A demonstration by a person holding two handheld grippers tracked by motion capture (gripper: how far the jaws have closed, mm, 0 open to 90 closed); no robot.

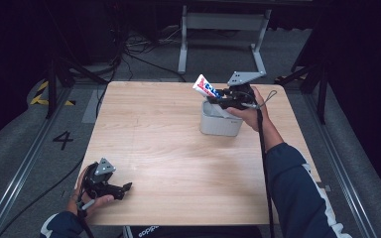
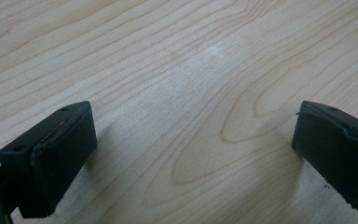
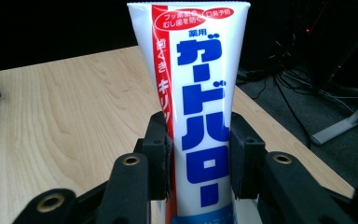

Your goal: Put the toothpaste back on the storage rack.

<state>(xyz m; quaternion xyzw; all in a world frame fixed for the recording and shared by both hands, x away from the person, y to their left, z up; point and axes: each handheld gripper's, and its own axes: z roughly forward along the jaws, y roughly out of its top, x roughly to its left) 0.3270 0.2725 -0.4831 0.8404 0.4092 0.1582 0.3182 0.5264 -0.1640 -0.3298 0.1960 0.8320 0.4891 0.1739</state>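
Gripped the toothpaste tube (image 3: 200, 116) across its flat body with the right gripper (image 1: 222, 93), jaws clamped on both sides, crimped end up, above the grey container (image 1: 220, 121), apparently for dropping in. Rested the left gripper (image 1: 124, 188) at the table (image 2: 177, 70) near edge, jaws wide, empty

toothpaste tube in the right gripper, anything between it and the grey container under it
Nothing visible. The right gripper is shut on the toothpaste tube, held tilted just above the open top of the grey container.
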